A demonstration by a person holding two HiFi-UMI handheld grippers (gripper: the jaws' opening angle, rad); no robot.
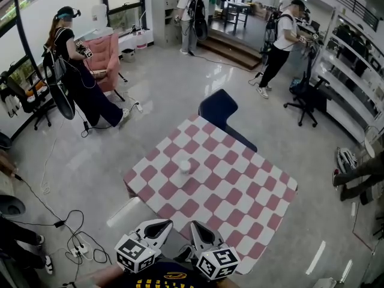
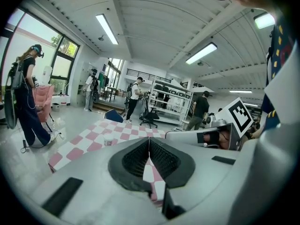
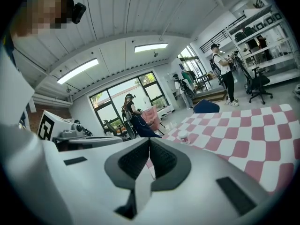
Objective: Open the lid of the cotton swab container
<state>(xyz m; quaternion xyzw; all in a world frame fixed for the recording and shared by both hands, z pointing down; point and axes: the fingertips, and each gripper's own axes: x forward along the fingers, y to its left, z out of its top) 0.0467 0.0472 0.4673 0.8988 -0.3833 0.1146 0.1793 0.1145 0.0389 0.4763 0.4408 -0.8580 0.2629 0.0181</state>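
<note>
The cotton swab container [image 1: 185,167] is a small white round tub with its lid on. It stands upright on the pink-and-white checked table [image 1: 252,191], toward the far left part. It shows small in the left gripper view [image 2: 108,140] and in the right gripper view [image 3: 183,137]. My left gripper [image 1: 161,227] and right gripper [image 1: 199,230] hang side by side at the table's near edge, well short of the tub. Both are shut with nothing between their pads [image 2: 149,150] [image 3: 150,154].
A dark blue chair [image 1: 221,110] stands at the table's far side. Cables and a power strip [image 1: 75,245] lie on the floor at the left. Several people stand around the room, one by a pink armchair [image 1: 108,62]. Shelving [image 1: 354,71] lines the right wall.
</note>
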